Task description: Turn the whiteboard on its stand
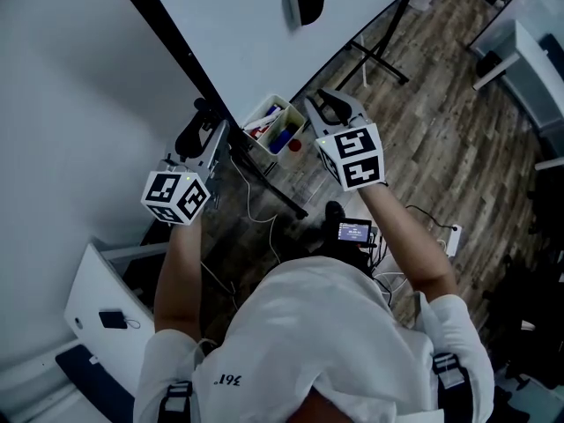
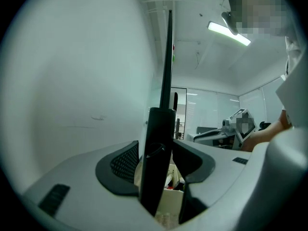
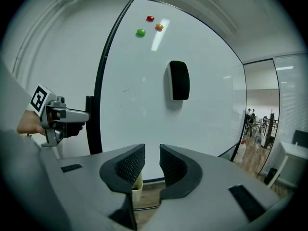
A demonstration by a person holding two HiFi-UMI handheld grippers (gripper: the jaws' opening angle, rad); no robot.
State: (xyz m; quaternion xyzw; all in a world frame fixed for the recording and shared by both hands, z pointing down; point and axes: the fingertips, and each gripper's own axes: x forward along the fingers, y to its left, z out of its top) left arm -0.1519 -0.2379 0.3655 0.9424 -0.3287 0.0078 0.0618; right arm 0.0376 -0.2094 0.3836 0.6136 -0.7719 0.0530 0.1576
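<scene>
A wood-plank floor (image 1: 458, 139) and a plain white wall surround the work. Nearest, the left gripper (image 2: 155, 153) straddles the whiteboard's black frame edge (image 2: 166, 71). Its jaws are spread wide, and a sliver of gap shows beside one pad, so it seems to sit around the edge rather than clamp it. The right gripper (image 3: 151, 160) faces the whiteboard (image 3: 144, 105) with its jaws slightly apart and nothing between them. A small box of markers (image 1: 275, 129) sits at the board's lower edge. Higher on its face are an eraser (image 3: 179, 80) and coloured magnets (image 3: 140, 32). The stand's leg (image 1: 379, 55) shows beyond.

The step looks like taking hold before the turn. Next, the left jaws should close firmly on the frame while the right gripper finds its own purchase.
</scene>
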